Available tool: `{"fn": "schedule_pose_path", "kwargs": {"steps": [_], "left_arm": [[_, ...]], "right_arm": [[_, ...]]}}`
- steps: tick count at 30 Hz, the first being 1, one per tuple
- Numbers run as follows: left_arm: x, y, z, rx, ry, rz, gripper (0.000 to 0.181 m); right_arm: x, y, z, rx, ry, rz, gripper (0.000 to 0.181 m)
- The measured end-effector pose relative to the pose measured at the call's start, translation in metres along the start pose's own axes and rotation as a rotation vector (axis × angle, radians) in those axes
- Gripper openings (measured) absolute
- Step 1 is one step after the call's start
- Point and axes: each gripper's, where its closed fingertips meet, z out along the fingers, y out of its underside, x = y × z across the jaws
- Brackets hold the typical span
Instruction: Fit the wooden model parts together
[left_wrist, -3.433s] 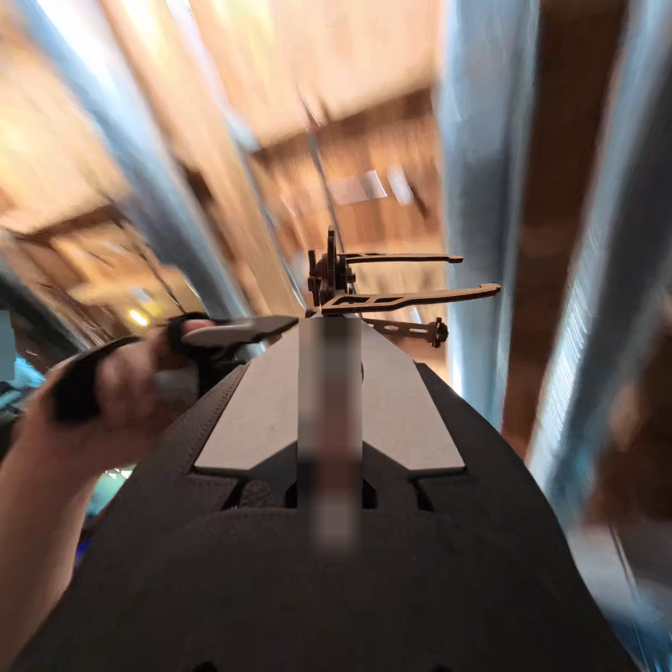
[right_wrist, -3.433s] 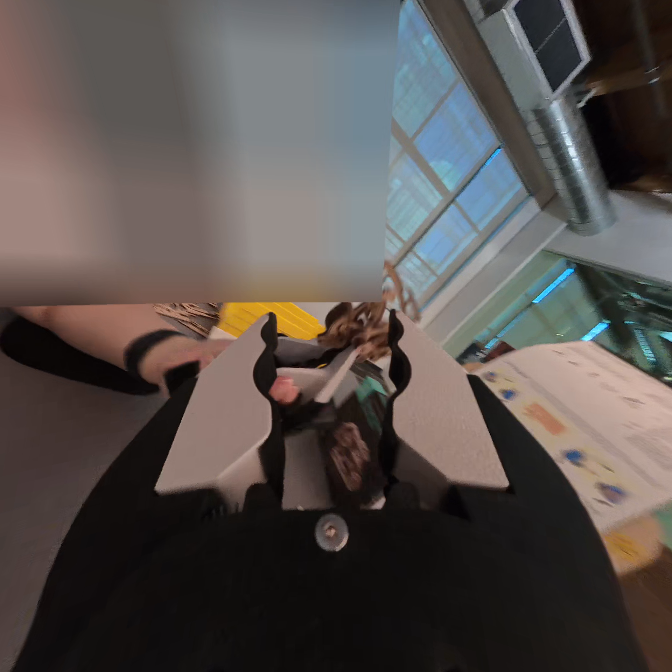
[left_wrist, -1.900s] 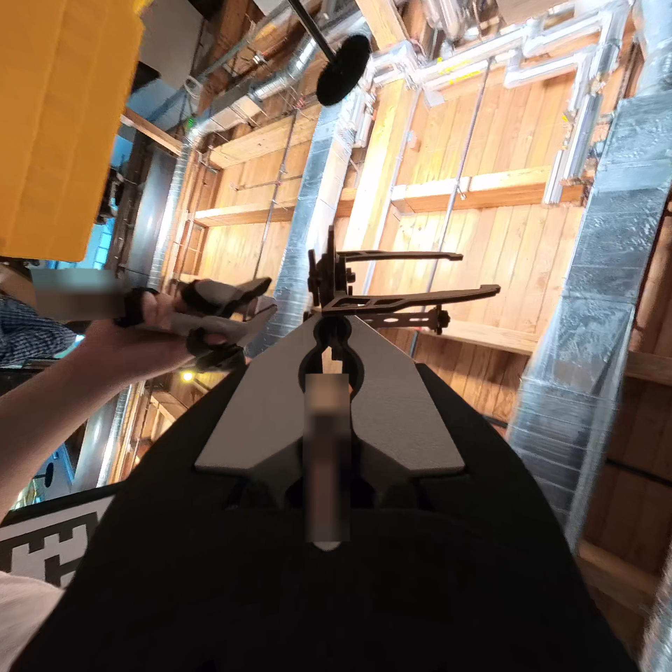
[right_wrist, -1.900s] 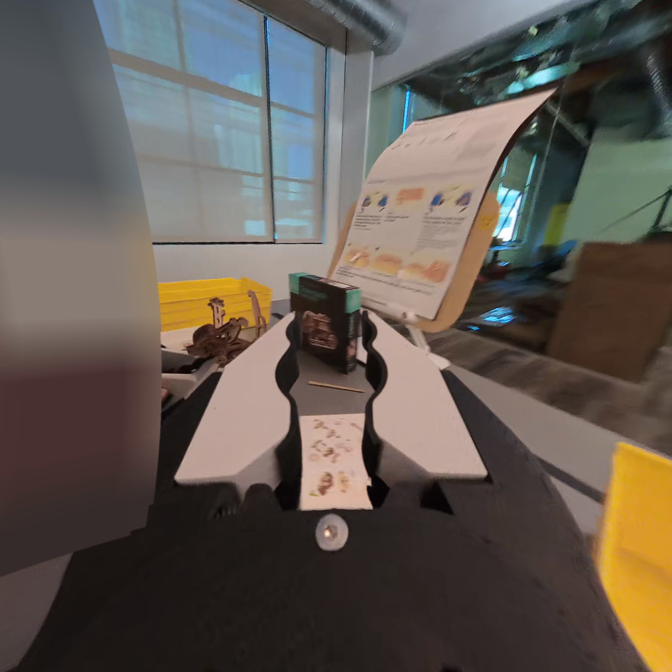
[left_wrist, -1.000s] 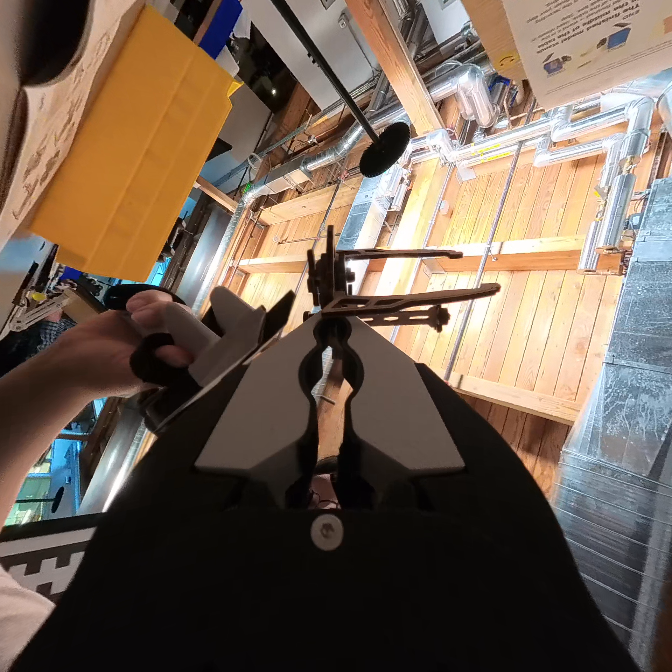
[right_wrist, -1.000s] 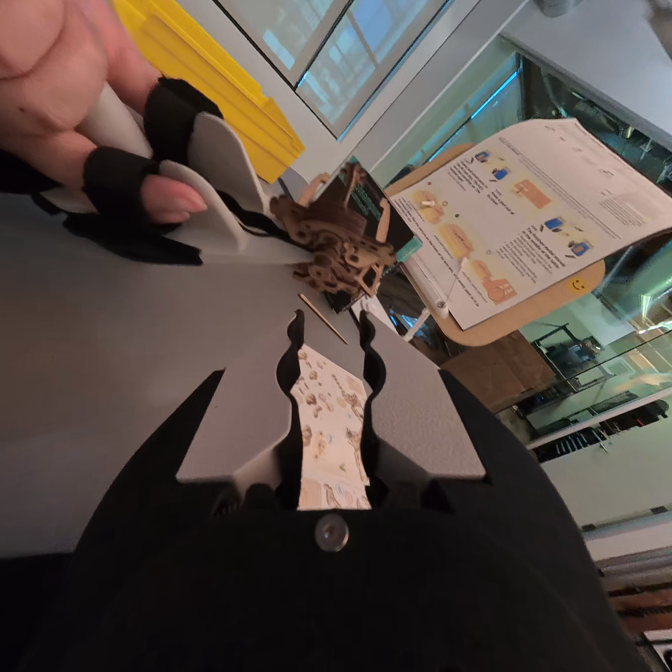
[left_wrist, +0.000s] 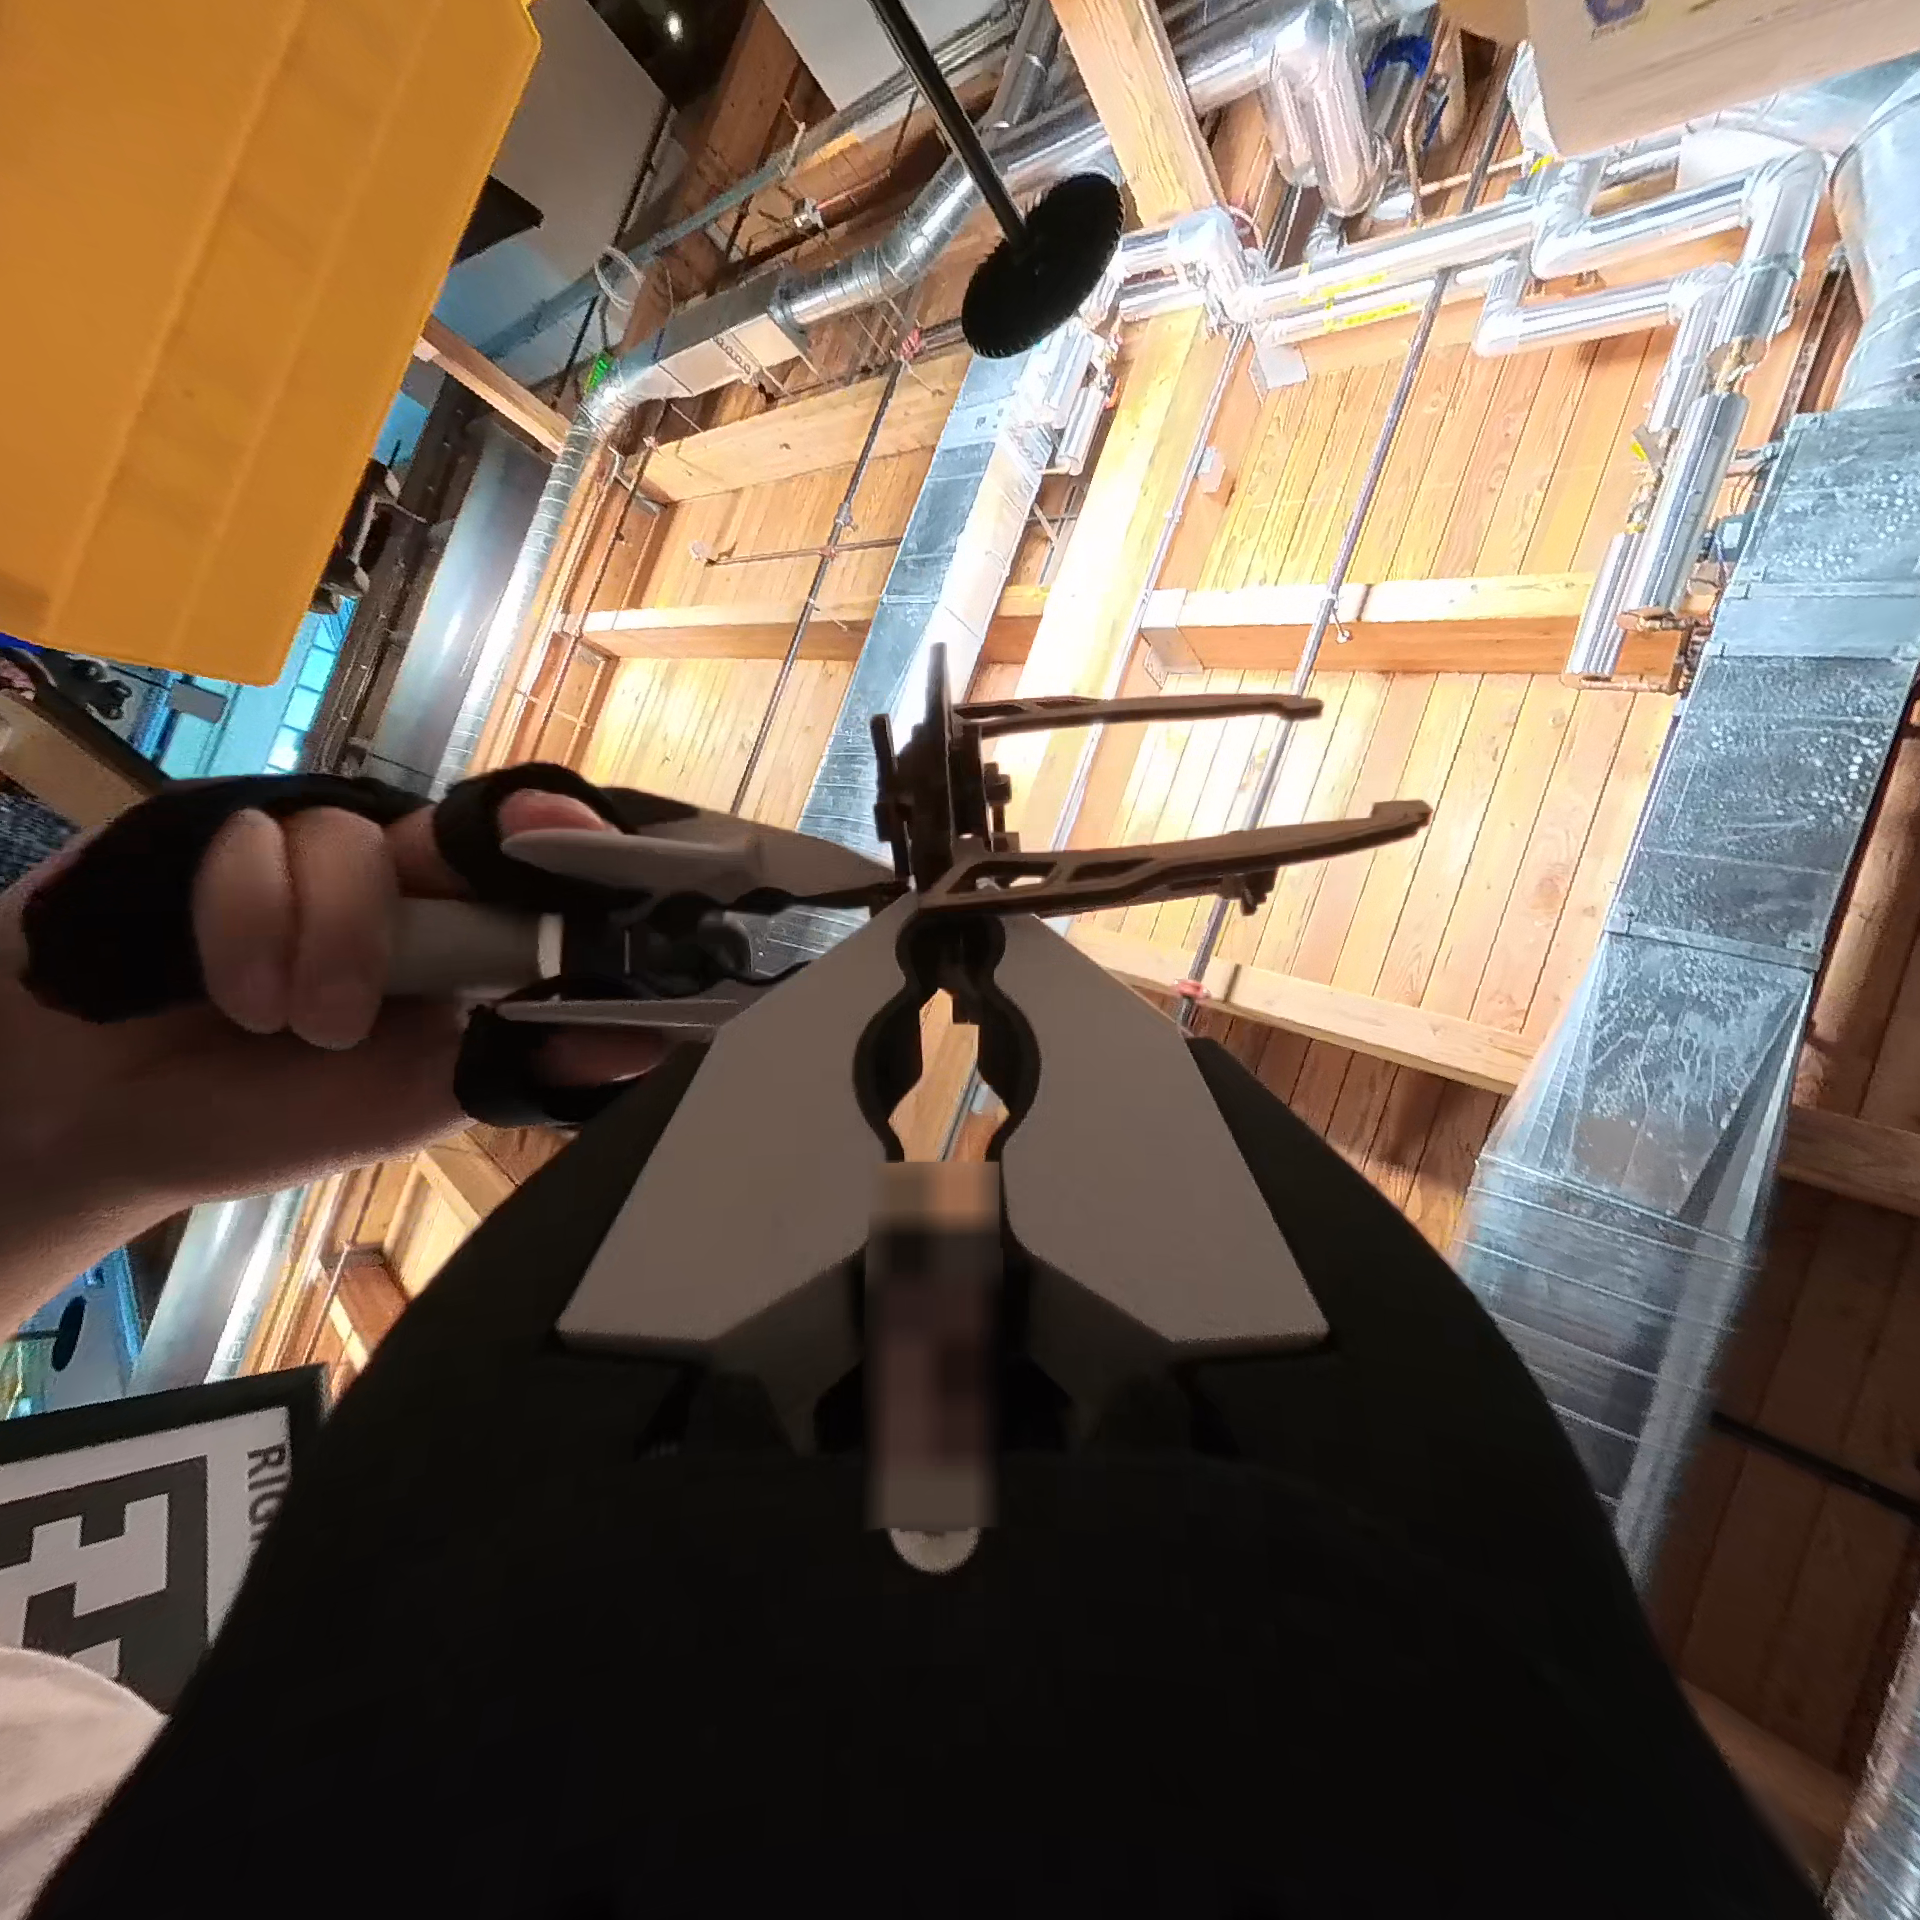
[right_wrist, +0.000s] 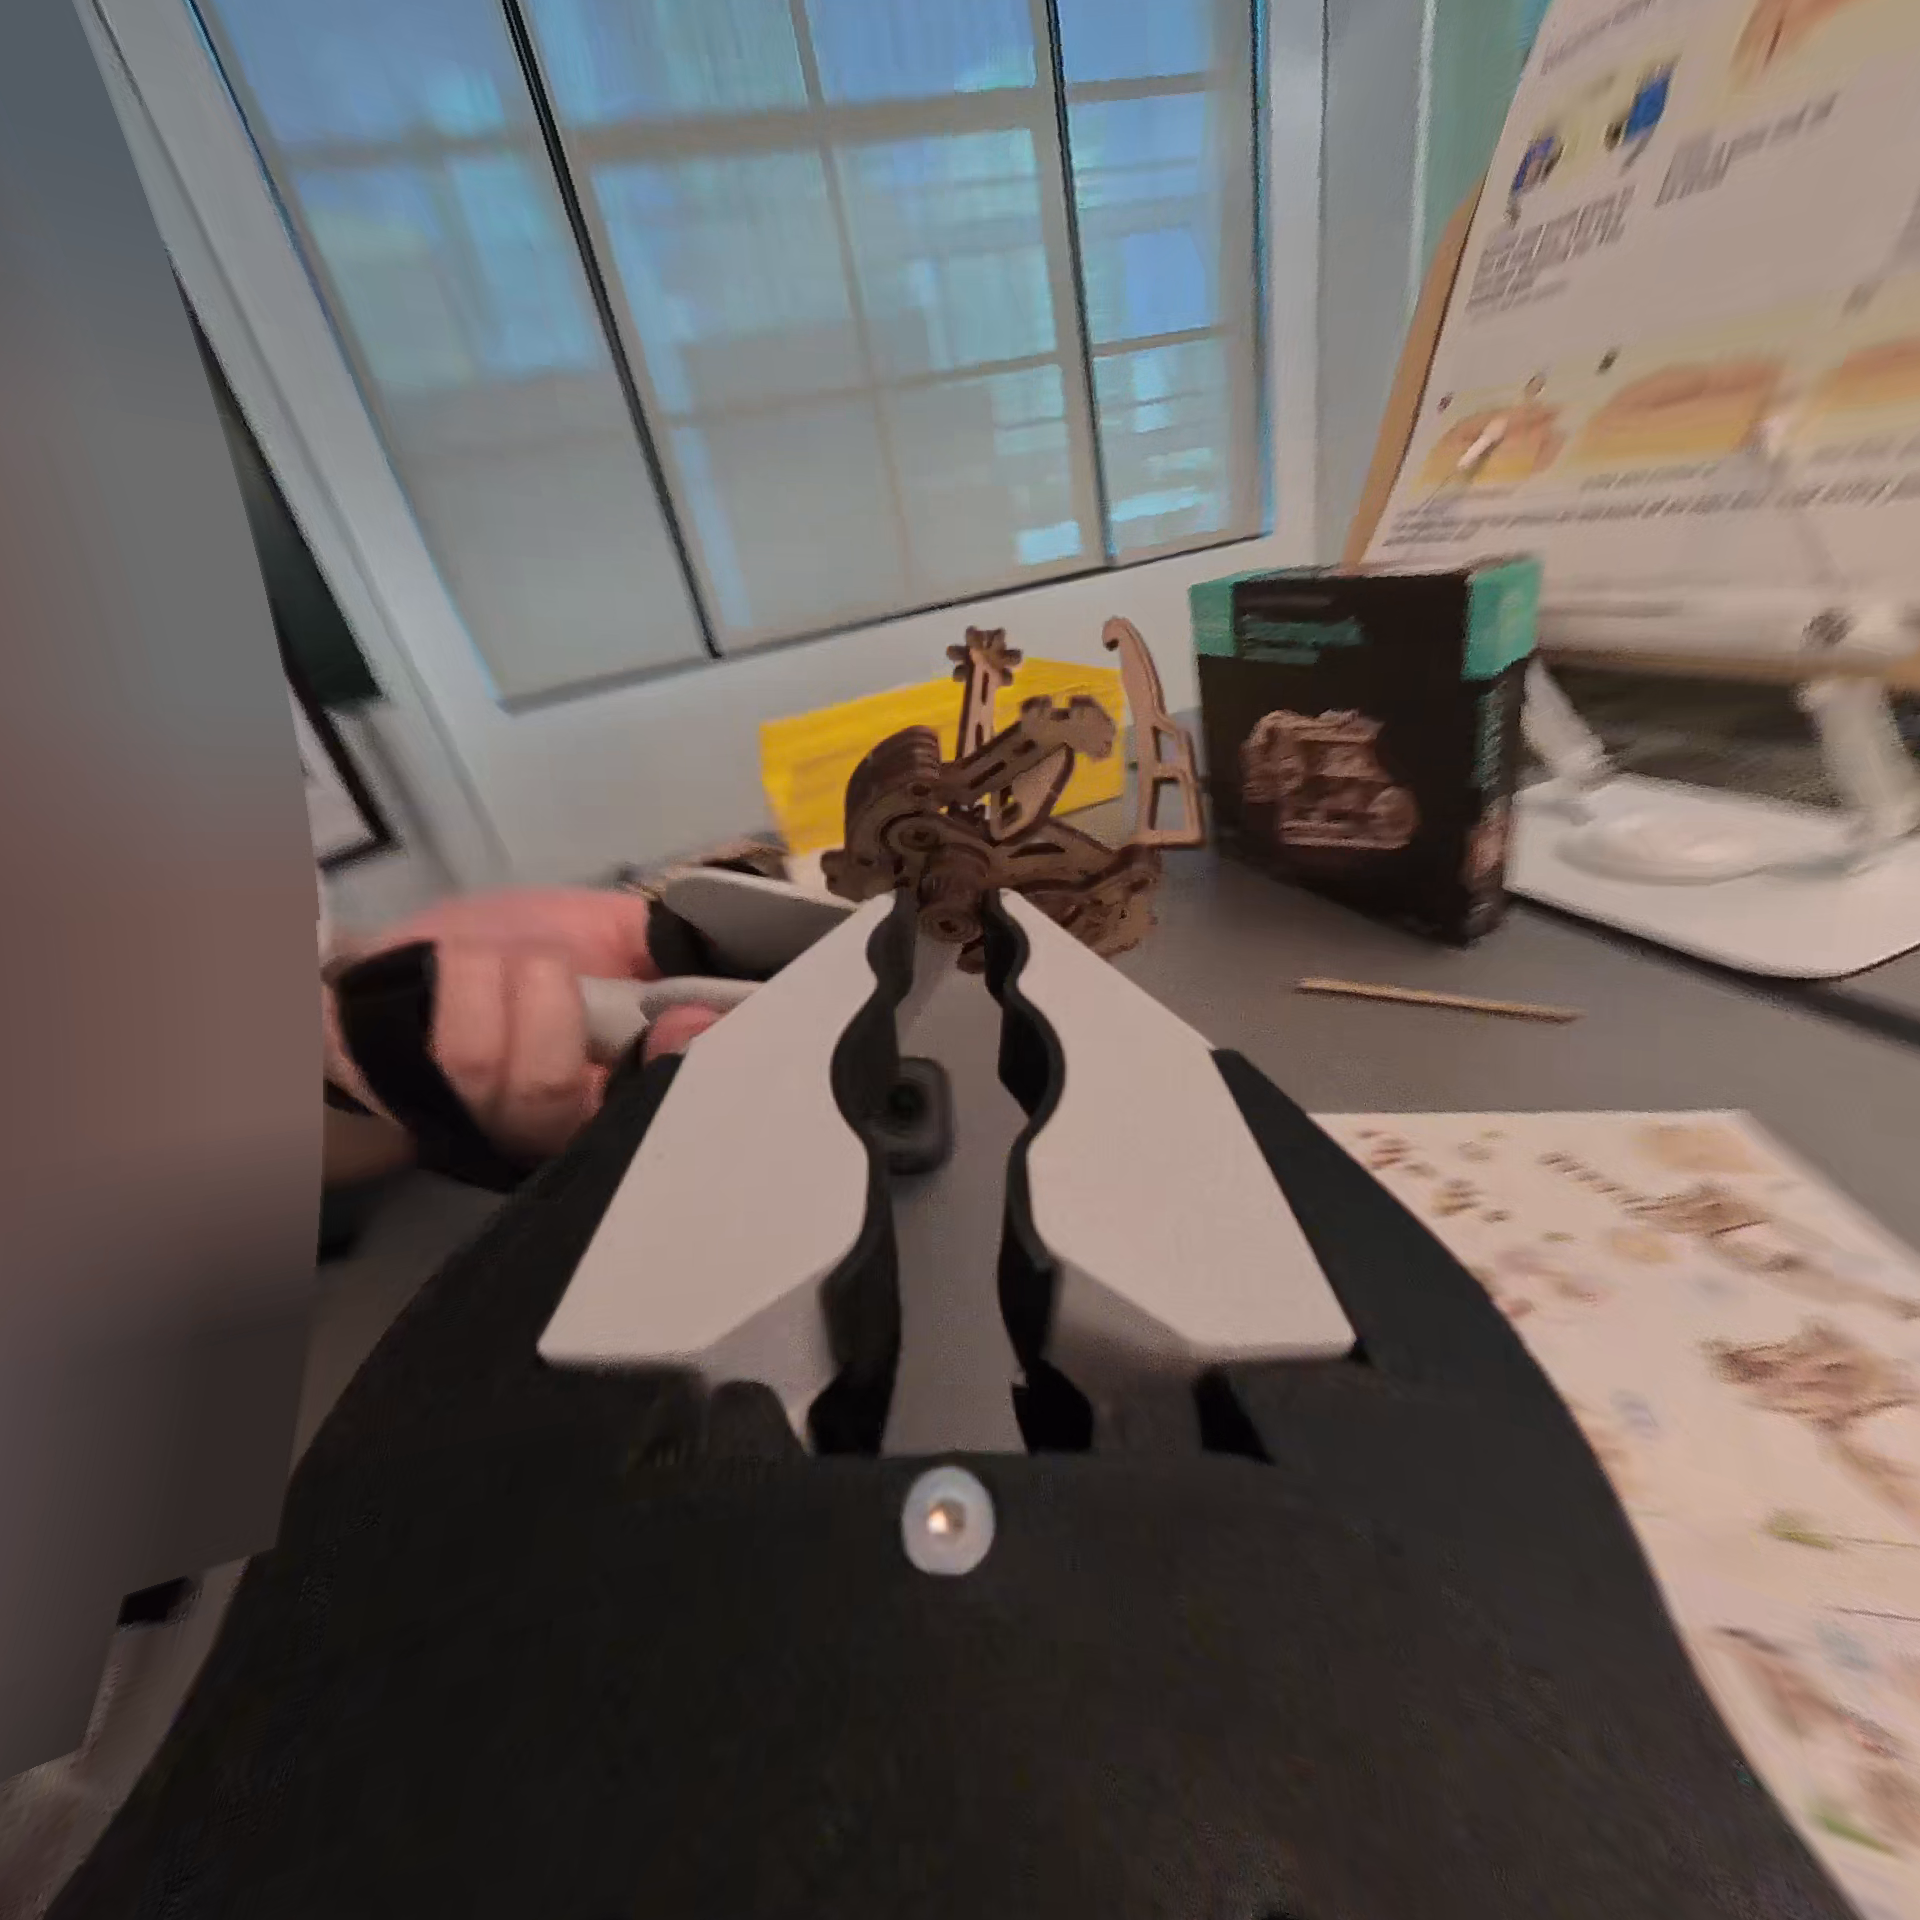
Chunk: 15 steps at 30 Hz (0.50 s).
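The box (right_wrist: 1361, 748) stands right of the wooden model (right_wrist: 987, 831), bin (right_wrist: 831, 769) behind.

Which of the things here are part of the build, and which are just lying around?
In use: wooden model, left gripper, right gripper.
Lying about: black box, thin stick, parts sheet, yellow bin, instruction board.

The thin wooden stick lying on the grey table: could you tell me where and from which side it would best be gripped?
Probably at its middle, coming straight down from above, with the fingers closing across its width. The thin wooden stick lies flat on the table, so there is nothing to get under from the side. Bare table shows along both of its long edges, and the black box stands clear behind it.
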Motion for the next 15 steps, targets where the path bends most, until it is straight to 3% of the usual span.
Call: {"fn": "schedule_pose_path", "kwargs": {"steps": [1,5,9,12,15], "left_arm": [[0.0005,0.0012,0.0007,-0.007,0.002,0.002,0.000],[0.0000,0.0024,0.0013,-0.017,0.006,-0.008,0.000],[-0.0013,0.0029,0.0012,-0.033,0.002,0.000,0.000],[-0.0022,-0.0019,-0.0002,-0.012,-0.004,0.007,0.000],[-0.0018,-0.0016,-0.0004,-0.018,-0.003,0.009,0.000]], "right_arm": [[0.0000,-0.0013,-0.0004,0.012,-0.038,0.101,0.010],[-0.0005,-0.0001,-0.0010,0.025,-0.175,0.448,0.010],[-0.0022,0.0015,-0.0014,0.038,-0.263,0.656,0.010],[0.0006,0.0053,0.0001,0.030,-0.209,0.543,0.010],[-0.0006,0.0045,0.0003,0.006,-0.112,0.271,0.010]]}}
